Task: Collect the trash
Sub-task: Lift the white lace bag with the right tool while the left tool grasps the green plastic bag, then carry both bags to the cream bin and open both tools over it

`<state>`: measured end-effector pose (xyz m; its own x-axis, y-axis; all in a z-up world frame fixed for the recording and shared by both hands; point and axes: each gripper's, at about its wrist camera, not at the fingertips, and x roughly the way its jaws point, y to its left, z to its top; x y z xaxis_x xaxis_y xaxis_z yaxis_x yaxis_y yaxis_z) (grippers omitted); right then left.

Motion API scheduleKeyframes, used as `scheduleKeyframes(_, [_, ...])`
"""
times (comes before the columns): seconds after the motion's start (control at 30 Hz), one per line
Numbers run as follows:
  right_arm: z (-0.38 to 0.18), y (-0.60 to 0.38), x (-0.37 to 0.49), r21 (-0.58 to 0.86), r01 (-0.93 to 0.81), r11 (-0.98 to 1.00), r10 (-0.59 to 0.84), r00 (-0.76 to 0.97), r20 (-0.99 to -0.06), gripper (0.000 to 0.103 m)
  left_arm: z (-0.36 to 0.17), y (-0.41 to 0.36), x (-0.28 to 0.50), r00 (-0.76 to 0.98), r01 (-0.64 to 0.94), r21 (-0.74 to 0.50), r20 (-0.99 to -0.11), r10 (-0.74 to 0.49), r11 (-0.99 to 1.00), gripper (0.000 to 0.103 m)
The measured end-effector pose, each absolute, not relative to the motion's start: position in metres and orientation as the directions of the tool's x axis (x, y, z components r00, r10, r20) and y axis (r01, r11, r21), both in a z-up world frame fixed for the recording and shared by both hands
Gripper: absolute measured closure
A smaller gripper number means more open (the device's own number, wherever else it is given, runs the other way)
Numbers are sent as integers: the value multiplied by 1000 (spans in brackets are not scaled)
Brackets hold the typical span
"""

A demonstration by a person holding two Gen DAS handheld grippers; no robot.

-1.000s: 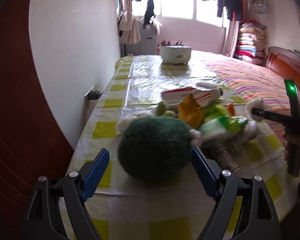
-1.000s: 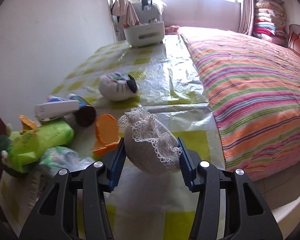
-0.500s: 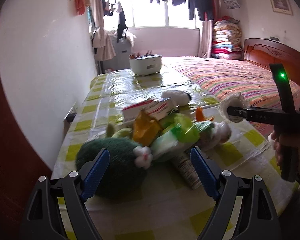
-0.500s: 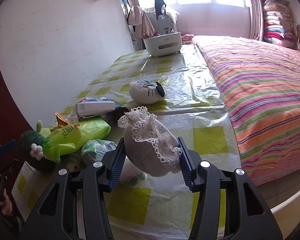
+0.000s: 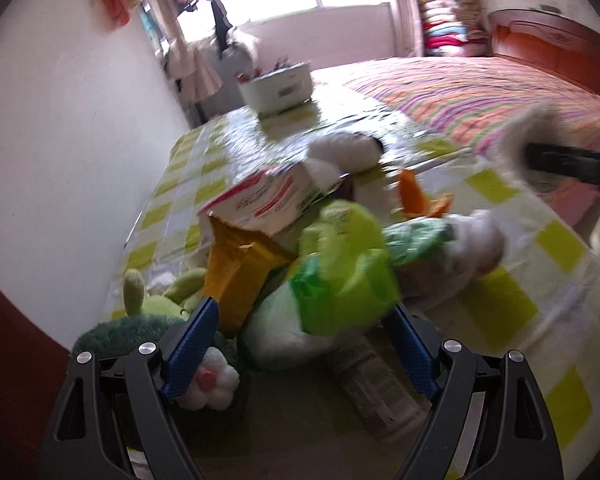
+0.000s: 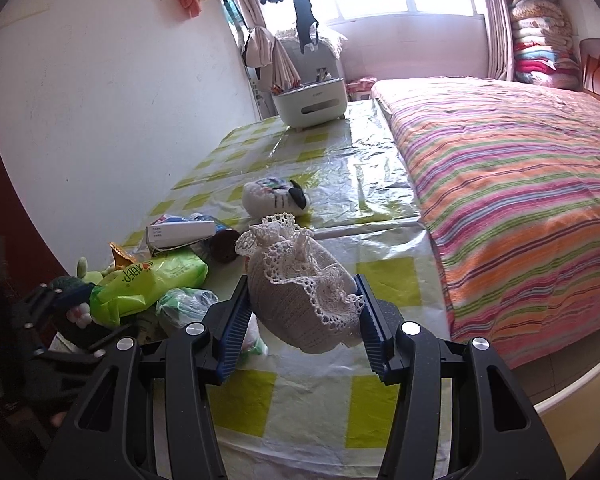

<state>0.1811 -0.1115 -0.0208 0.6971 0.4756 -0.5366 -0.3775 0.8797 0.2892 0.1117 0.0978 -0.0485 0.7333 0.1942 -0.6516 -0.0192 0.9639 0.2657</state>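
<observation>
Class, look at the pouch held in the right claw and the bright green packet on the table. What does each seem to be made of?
The pouch looks like cream crocheted cotton or similar yarn, matte: open lace holes and a scalloped edge show. The green packet looks like thin glossy plastic film: it crinkles, shines and carries printed lettering.

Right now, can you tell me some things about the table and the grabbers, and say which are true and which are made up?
1. The right gripper holds a lace pouch. True.
2. The left gripper is shut on the green packet. False: its jaws stand open on either side of it.
3. The white bin stands at the far end of the table. True.
4. The cat toy lies on the bed. False: it lies on the table.
</observation>
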Motion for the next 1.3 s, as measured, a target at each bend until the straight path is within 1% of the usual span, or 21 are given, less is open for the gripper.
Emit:
scheduleKeyframes(0.03, [-20,-114,180,290,-376,880,475,700,-534,53,-49,99,112,736,-34,273,-644,209,961,32])
scheduleKeyframes(0.07, [-19,-116,179,290,-374,881,473,703,-531,53,-48,101,112,741,-38,271,-638,209,962,45])
scheduleKeyframes(0.1, [-18,-118,178,290,-372,882,471,706,-528,53,-46,103,111,743,-37,252,-640,195,967,52])
scheduleKeyframes(0.13, [-17,-119,177,291,-371,882,471,709,-525,53,-45,105,110,744,-32,227,-645,175,973,65])
scheduleKeyframes(0.2, [-15,-123,173,292,-369,882,470,717,-515,53,-44,109,109,742,-47,206,-647,173,977,71])
scheduleKeyframes(0.27, [-12,-127,169,289,-366,885,466,726,-506,53,-41,113,104,755,-69,197,-631,180,978,77])
scheduleKeyframes(0.4, [-5,-134,159,282,-364,887,460,746,-482,53,-25,124,92,792,-95,83,-598,126,992,80])
scheduleKeyframes(0.6, [2,-145,141,264,-364,893,448,771,-453,53,-10,125,70,832,-73,-3,-552,59,997,80])
scheduleKeyframes(0.9, [4,-158,112,222,-348,911,412,799,-438,53,2,98,56,858,43,-39,-511,-56,998,80])
scheduleKeyframes(1.13, [0,-181,88,237,-310,921,385,818,-427,53,6,65,55,851,128,-52,-507,-137,990,80])
scheduleKeyframes(1.3, [-10,-210,70,260,-245,934,339,838,-428,52,7,37,52,836,200,-67,-509,-206,978,80])
